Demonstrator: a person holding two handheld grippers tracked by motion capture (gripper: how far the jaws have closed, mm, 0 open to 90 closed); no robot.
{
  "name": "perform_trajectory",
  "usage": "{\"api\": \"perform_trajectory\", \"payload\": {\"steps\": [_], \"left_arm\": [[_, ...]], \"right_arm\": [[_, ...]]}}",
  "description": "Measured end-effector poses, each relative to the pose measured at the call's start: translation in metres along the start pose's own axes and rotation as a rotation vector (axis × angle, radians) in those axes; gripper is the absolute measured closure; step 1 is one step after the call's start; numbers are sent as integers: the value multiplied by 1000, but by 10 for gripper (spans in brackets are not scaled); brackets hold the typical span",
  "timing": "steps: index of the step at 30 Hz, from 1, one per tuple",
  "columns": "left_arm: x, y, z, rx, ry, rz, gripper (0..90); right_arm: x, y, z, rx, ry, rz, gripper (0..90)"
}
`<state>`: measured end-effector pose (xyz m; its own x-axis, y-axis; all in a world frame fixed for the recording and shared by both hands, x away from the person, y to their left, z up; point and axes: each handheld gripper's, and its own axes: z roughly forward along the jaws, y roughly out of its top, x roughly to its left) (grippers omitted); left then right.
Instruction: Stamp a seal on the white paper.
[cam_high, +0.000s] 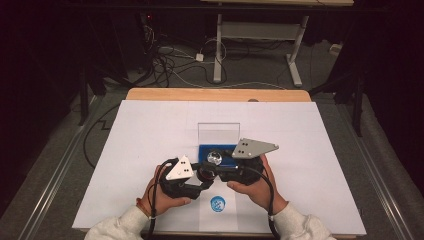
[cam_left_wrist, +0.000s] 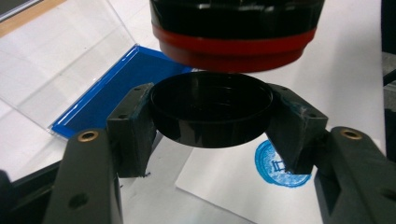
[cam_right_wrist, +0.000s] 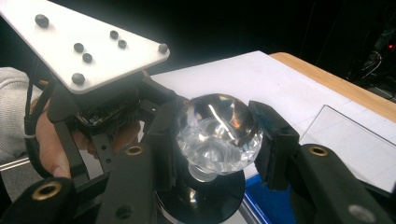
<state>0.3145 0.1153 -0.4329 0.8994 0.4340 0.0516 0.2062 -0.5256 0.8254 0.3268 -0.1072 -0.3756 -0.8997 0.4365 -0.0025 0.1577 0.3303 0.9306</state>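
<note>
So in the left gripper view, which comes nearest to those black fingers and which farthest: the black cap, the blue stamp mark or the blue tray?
1. Black cap: clamped between the fingers, at centre.
2. Blue stamp mark: on the white paper just beyond the finger on the view's right.
3. Blue tray: farther back at the left, under the clear lid.

Right gripper (cam_right_wrist: 219, 135) clamped on a clear faceted knob (cam_right_wrist: 218, 133), one black jaw on each side. Below the knob, a black round body (cam_right_wrist: 205, 200). Left of the knob, the other gripper (cam_right_wrist: 107, 116) under its grey three-cornered plate (cam_right_wrist: 84, 44), in a hand (cam_right_wrist: 49, 144). Right of the knob, white table sheet (cam_right_wrist: 261, 79), blue base (cam_right_wrist: 266, 205).
</note>
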Motion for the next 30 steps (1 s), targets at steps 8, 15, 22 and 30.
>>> {"api": "perform_trajectory", "payload": {"steps": [8, 15, 22, 30], "left_arm": [[-3, 4, 0, -19, -7, 3, 367], [-4, 6, -3, -42, -6, 0, 367], [-4, 6, -4, -47, -5, 0, 367], [-4, 6, -3, -46, 3, 4, 367]], "right_arm": [[1, -1, 2, 5, 11, 1, 568], [1, -3, 2, 12, 2, -1, 568], [0, -3, 2, 17, -1, -4, 568], [-2, -5, 4, 26, -6, -2, 568]]}}
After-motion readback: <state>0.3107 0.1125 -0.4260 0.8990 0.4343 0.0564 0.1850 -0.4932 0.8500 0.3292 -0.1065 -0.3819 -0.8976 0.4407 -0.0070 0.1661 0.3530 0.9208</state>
